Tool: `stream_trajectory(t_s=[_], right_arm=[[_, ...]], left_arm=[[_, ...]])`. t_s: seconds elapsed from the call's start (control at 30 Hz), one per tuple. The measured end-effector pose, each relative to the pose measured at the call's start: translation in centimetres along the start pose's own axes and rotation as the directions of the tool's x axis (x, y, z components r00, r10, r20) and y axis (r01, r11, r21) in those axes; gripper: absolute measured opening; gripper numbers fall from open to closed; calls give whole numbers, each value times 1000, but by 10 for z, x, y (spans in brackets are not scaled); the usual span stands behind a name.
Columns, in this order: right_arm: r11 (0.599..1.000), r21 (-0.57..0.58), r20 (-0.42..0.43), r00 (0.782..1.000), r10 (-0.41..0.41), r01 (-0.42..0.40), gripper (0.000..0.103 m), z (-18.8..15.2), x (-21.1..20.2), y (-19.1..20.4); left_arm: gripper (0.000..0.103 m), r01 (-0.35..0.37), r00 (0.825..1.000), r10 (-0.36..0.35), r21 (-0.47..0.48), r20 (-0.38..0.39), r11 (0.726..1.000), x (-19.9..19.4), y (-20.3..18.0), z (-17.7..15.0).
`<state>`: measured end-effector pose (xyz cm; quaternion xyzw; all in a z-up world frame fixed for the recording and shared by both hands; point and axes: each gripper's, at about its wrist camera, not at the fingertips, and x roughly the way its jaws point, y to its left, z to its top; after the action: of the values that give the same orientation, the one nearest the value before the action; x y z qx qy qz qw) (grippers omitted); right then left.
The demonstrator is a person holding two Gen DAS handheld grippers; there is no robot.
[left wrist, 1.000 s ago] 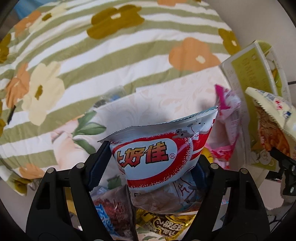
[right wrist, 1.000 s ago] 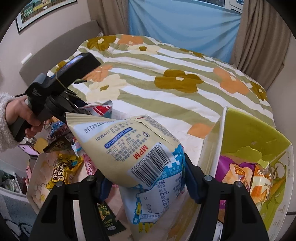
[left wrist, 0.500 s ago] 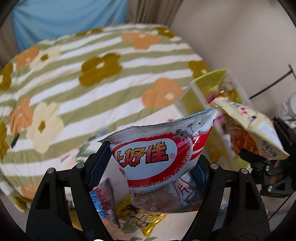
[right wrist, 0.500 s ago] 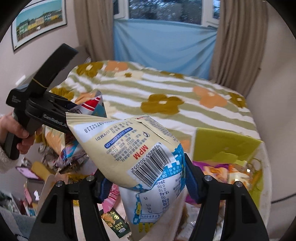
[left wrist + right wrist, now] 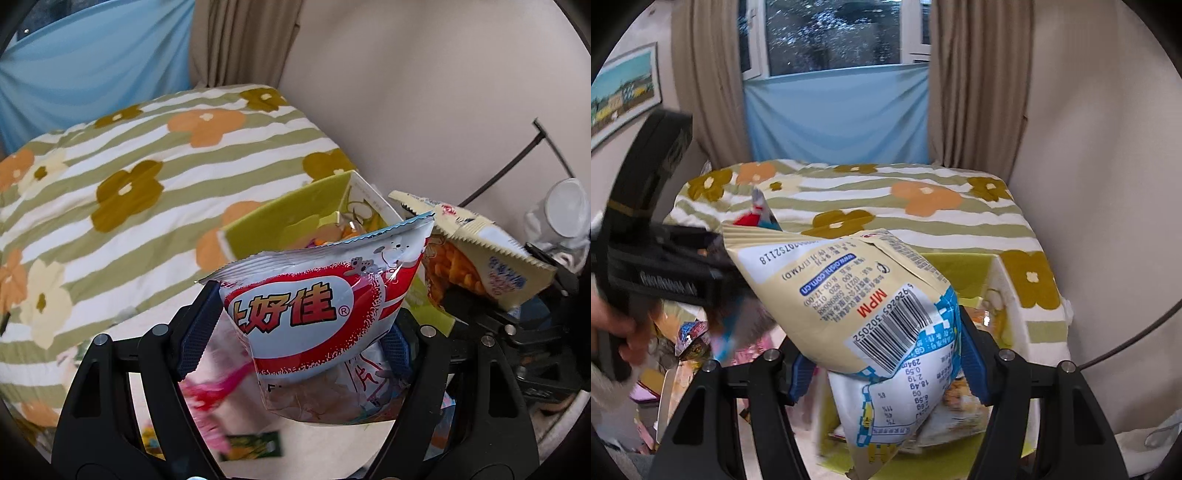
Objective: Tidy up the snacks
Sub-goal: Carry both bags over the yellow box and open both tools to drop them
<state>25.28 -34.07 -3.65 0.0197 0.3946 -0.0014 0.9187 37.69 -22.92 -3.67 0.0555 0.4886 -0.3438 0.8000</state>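
Observation:
My left gripper [image 5: 295, 332] is shut on a red-and-white chip bag [image 5: 314, 310] and holds it in the air near the green box [image 5: 291, 218]. My right gripper [image 5: 882, 354] is shut on a cream snack bag [image 5: 857, 306] with a barcode, held above the green box [image 5: 964, 273]. The cream snack bag also shows at the right of the left wrist view [image 5: 476, 251]. The left gripper's body [image 5: 661, 266] shows at the left of the right wrist view. The box holds several snack packs.
A bed with a striped flowered cover [image 5: 110, 192] lies behind the box. Loose snack packs [image 5: 690, 339] lie in a cream tray at the lower left. A wall [image 5: 1089, 184] is close on the right, with curtains and a window behind the bed.
Both grippers have lifted and swung to the right with their bags, from over the cream tray toward the green box. Both stay shut on their bags.

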Motion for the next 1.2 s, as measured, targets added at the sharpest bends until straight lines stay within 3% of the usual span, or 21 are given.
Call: stream_trajectory(t_s=[0.2, 0.27, 0.3, 0.37, 0.53, 0.83, 1.13, 1.2], right_arm=[[998, 14, -52, 997, 65, -64, 62, -10, 12, -58], [997, 12, -67, 994, 82, -81, 62, -13, 18, -72], [996, 14, -73, 993, 90, -90, 62, -15, 20, -77], [994, 18, -89, 990, 110, -109, 62, -15, 29, -89], [990, 1, -105, 984, 140, -141, 62, -16, 40, -113], [976, -13, -139, 967, 215, -218, 62, -2, 73, -119], [966, -107, -153, 964, 218, -235, 64, 24, 116, -105], [964, -128, -165, 964, 209, -231, 69, 26, 128, -103]], left_arm=[[78, -40, 998, 39, -12, -41, 999, 60, -52, -1], [83, -69, 997, 67, -26, -46, 997, 76, -63, -2], [90, -95, 994, 93, -34, -50, 995, 82, -67, -4], [99, -126, 991, 123, -54, -47, 991, 89, -71, -9], [100, -186, 982, 181, -129, -47, 974, 91, -64, -27], [100, -265, 963, 270, -213, -5, 940, 70, -59, -53], [100, -317, 947, 321, -234, -23, 919, 73, -56, -50], [100, -327, 943, 331, -235, -27, 915, 75, -56, -51]])
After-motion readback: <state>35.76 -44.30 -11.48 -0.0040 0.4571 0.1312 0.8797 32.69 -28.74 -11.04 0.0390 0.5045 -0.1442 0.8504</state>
